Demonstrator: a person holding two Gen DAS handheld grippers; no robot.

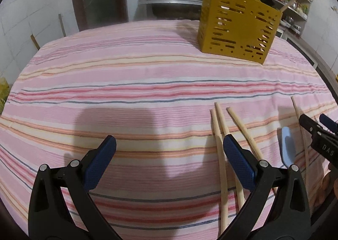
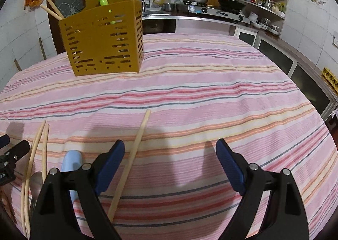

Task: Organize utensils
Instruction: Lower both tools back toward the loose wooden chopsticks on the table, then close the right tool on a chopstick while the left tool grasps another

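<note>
Pale round wooden chopsticks (image 1: 221, 151) and a smooth light-blue plastic spoon handle (image 1: 287, 149) lie loose on the pink striped woven tablecloth (image 2: 200, 92), well short of the perforated mustard-yellow utensil box (image 2: 103, 39); left gripper (image 1: 169, 163) and right gripper (image 2: 170, 166) both gape wide, holding nothing

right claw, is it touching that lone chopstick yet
Cannot tell. In the right wrist view the lone chopstick passes right beside the open right claw's left finger, but no view shows contact or a gap plainly.
</note>
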